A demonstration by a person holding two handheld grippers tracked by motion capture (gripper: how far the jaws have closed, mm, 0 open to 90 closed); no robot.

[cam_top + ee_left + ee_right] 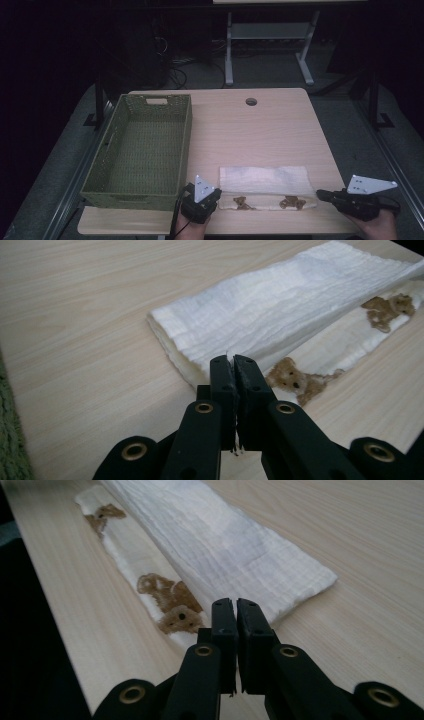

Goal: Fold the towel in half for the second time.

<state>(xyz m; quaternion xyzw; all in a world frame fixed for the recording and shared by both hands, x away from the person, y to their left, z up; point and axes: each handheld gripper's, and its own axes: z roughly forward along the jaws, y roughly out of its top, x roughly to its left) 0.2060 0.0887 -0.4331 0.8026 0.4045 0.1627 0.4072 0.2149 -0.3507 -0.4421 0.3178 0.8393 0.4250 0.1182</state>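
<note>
A folded white cloth [265,180] with brown bear prints [292,202] along its near strip lies flat by the table's front edge. My left gripper [216,193] sits at the cloth's left end with its jaws pressed together. In the left gripper view the tips [233,360] rest over the cloth [280,310] corner, and the cloth is not lifted. My right gripper [320,193] points at the cloth's right end, also shut. In the right gripper view its tips [235,602] cover the near end of the cloth [220,545], beside a bear print [172,612].
A green woven basket [186,145] with nothing in it stands on the left half of the table, close to my left gripper. A round cable hole [251,101] is at the table's back edge. Bare wood lies behind the cloth.
</note>
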